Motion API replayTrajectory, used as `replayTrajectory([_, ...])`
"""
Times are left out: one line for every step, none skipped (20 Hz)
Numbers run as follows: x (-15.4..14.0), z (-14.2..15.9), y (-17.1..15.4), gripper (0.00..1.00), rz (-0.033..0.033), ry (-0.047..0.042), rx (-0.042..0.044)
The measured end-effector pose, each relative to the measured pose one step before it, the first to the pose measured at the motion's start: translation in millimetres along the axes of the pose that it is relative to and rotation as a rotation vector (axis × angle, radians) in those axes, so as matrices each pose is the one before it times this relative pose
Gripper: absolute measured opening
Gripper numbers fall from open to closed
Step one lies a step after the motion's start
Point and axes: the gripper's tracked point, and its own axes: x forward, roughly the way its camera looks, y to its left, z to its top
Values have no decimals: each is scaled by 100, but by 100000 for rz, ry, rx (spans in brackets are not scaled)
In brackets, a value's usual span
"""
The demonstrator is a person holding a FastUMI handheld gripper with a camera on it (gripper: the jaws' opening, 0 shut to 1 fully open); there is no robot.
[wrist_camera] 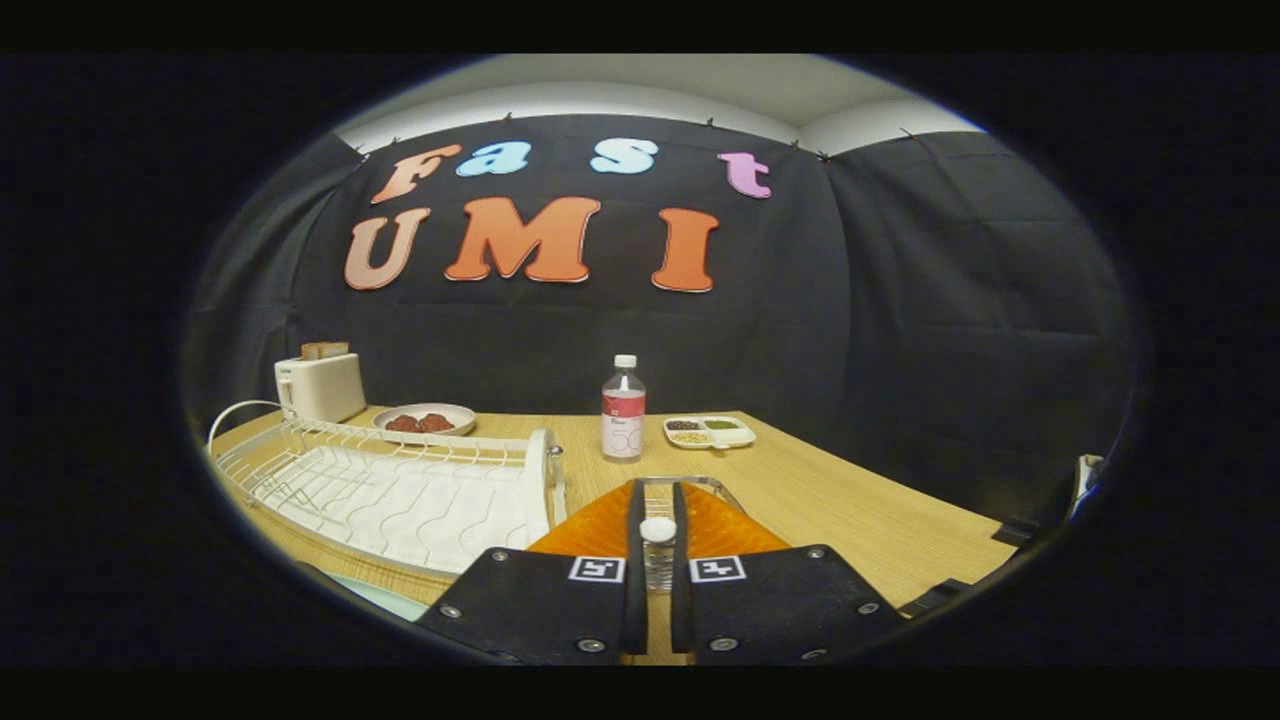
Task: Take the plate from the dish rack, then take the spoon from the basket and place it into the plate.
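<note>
Light wood-grain worktop [860, 500], matt and flat, carrying all items ahead of the gripper [658, 490]. White wire dish rack [380, 490]: thin coated rods in wavy rows over a pale tray, lying to the left of the fingers and just beside them, its long axis running away to the far left; its slots look bare. A white upright piece [540, 480] closes the rack's end nearest the fingers; whether this is the spoon basket cannot be told, and no spoon can be made out. Orange plate [735, 525]: smooth, glossy, shallow, with a shiny rounded far rim, spreading to both sides of the fingers and directly under them, so the task's thing is already at the gripper rather than in the rack. The fingers stand close together with a narrow slit between; whether they press on the plate's near rim cannot be told. Beyond, far left: a cream box-shaped toaster [320, 388] with bread in it, then a pale round dish [425, 420] of brown pieces. Straight ahead: a clear plastic bottle [623, 412], upright, white-capped, and a small divided tray [710, 432]. In the slit sits a small white-topped, translucent item [658, 545], unidentified. Judged next reach: leftward, toward the rack's near end.
</note>
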Motion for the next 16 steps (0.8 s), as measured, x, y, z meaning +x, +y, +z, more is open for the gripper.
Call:
replayTrajectory([-110,42,-220,8,69,-220,618])
replayTrajectory([83,-31,-140,8,-784,90,-505])
replayTrajectory([-172,192,-313,8,-429,-9,-1066])
replayTrajectory([-301,394,-94,8,83,-645,-608])
replayTrajectory([-338,543,-19,8,362,-1069,-190])
replayTrajectory([-282,638,-24,8,118,-1567,215])
replayTrajectory([-384,573,-184,8,-98,-1056,-17])
replayTrajectory([-321,375,-217,8,-133,-770,-105])
replayTrajectory([-512,518,-264,8,23,-825,98])
replayTrajectory([-530,583,-117,8,241,-1084,310])
replayTrajectory([-500,629,-28,8,356,-1183,362])
replayTrajectory([-543,398,-60,8,259,-857,50])
replayTrajectory([-669,559,-221,8,10,-850,-157])
replayTrajectory([-574,507,-132,8,27,-1135,-141])
replayTrajectory([-683,516,-12,8,244,-1000,-93])
replayTrajectory([-765,477,7,8,372,-1018,84])
